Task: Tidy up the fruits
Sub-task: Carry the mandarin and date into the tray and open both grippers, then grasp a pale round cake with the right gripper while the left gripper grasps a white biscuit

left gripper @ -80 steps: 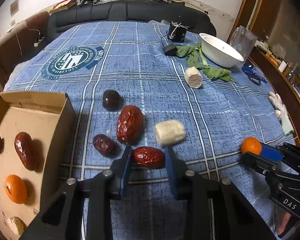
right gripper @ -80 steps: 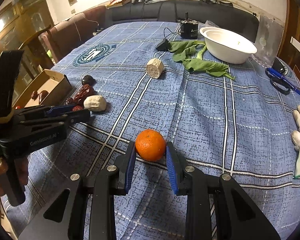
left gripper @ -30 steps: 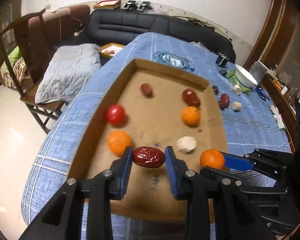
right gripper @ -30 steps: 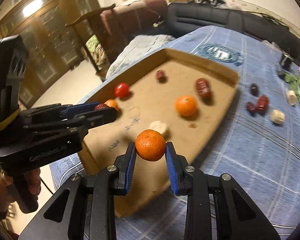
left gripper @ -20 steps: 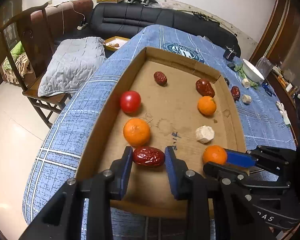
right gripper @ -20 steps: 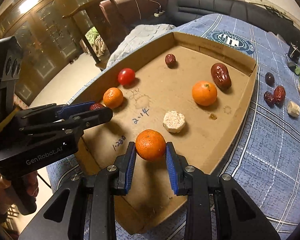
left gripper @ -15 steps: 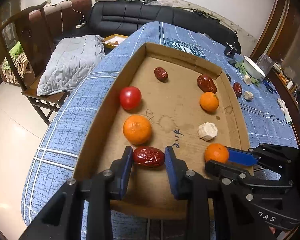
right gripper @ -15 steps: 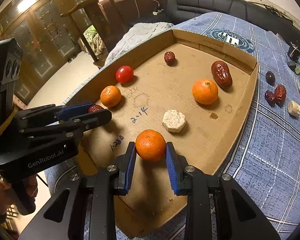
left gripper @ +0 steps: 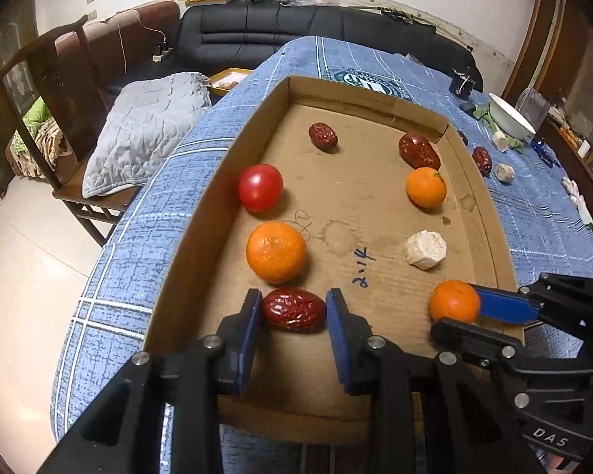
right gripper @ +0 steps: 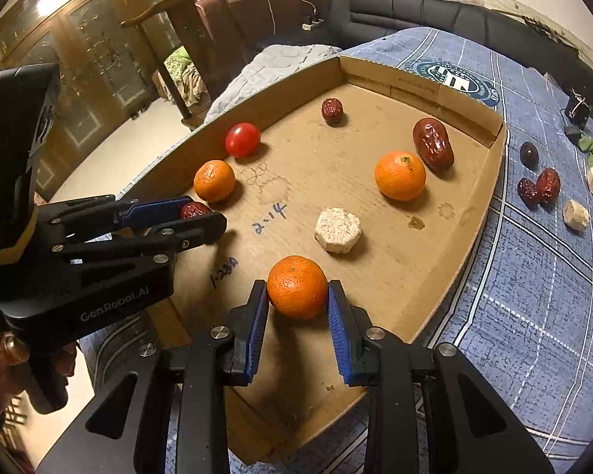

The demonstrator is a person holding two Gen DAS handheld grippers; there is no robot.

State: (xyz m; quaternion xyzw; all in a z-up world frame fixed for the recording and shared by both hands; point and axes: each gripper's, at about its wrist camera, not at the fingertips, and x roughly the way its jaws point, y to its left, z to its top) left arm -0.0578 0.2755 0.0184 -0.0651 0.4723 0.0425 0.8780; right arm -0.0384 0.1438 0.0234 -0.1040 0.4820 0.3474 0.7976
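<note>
Left claw (left gripper: 293, 310) pinches a red date (left gripper: 294, 310) endwise between its blue pads, low over the near left part of the cardboard box (left gripper: 375, 96); right claw (right gripper: 296, 302) pinches a tangerine (right gripper: 297, 286) over the near middle of the box floor. Neither fruit looks set down yet.

Risks, as I judge them:
- The tangerine is round. Let go from any height it may roll, perhaps into the pale chunk (right gripper: 338, 230) just beyond it or toward the near wall.
- The date hangs just beside another tangerine (left gripper: 276, 252). Spreading the pads there could nudge that fruit, and the tomato (left gripper: 261, 187) sits behind it.
- Both claws work the same near end of the box, fairly close together; opening both at once or swinging inward could make them collide.
- More dates (right gripper: 539, 189) wait out on the table (right gripper: 553, 316).
</note>
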